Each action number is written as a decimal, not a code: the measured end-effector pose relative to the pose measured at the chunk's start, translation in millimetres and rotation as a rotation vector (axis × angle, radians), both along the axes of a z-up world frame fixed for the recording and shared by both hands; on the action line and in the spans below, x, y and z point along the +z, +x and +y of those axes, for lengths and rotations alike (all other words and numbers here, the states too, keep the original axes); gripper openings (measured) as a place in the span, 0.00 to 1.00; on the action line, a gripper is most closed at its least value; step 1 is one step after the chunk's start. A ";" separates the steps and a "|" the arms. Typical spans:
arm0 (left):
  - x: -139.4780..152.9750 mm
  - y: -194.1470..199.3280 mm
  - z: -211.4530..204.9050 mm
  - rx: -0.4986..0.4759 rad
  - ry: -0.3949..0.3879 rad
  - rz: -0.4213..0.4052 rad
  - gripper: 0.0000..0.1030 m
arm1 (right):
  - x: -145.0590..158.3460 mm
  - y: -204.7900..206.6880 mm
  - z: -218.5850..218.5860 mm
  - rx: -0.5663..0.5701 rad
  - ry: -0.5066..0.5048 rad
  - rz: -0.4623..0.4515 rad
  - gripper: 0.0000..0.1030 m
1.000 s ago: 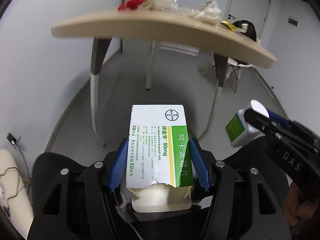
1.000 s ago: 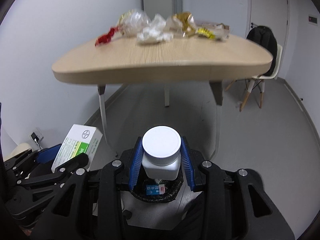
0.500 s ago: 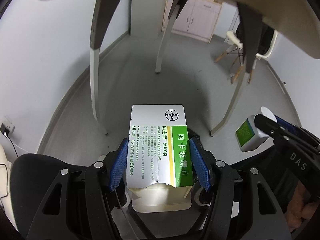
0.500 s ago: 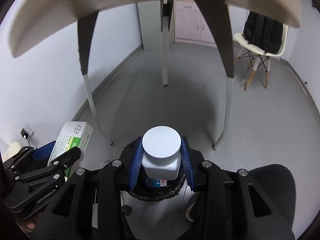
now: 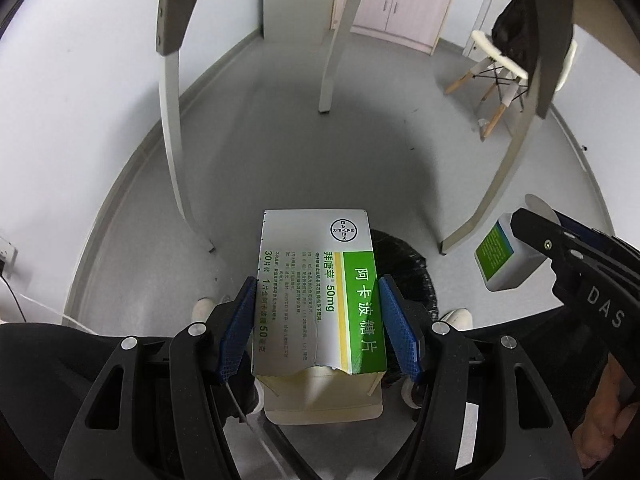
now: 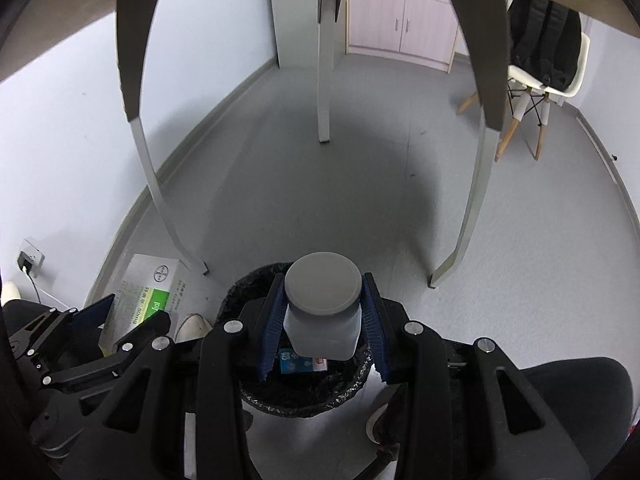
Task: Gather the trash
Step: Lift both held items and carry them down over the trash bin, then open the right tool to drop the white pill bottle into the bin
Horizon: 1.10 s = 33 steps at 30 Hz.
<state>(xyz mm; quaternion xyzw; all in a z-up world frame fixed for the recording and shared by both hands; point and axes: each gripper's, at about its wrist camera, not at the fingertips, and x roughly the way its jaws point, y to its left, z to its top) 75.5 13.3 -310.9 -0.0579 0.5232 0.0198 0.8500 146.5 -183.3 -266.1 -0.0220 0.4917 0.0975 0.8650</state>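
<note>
Grey floor (image 6: 280, 184) beneath gripped medicine box (image 5: 320, 292), bottle (image 6: 322, 312)

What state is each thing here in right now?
Medicine box: torn open at its near end, clamped in the left gripper.
White pill bottle: capped, clamped in the right gripper above the bin.
Trash bin: open, black-lined, some packaging already inside.

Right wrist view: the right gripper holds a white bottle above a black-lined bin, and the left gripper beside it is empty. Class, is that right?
Not quite. The left gripper is not empty: it holds a green and white medicine box, clearest in the left wrist view. The rest stands: the right gripper holds the white bottle above the black-lined bin.
</note>
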 end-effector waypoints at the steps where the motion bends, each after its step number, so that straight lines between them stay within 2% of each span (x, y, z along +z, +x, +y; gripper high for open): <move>1: -3.1 2.4 0.8 0.003 -0.005 0.009 0.58 | -5.1 3.4 1.8 0.001 -0.005 0.014 0.35; 11: -31.5 19.3 1.6 0.003 -0.009 0.085 0.58 | -44.7 21.3 10.3 0.005 -0.035 0.112 0.35; 21: -41.2 25.3 4.4 0.014 0.000 0.112 0.59 | -58.9 27.0 18.2 0.033 -0.046 0.166 0.36; 23: -42.2 28.2 3.8 0.016 -0.001 0.118 0.59 | -57.6 27.8 20.3 0.037 -0.051 0.165 0.40; 28: -44.6 31.7 -0.9 0.017 -0.007 0.132 0.58 | -53.2 27.2 18.2 0.026 -0.061 0.139 0.65; 33: -43.5 35.1 -17.3 -0.012 -0.017 0.129 0.58 | -49.2 23.3 -2.8 -0.022 -0.053 0.126 0.79</move>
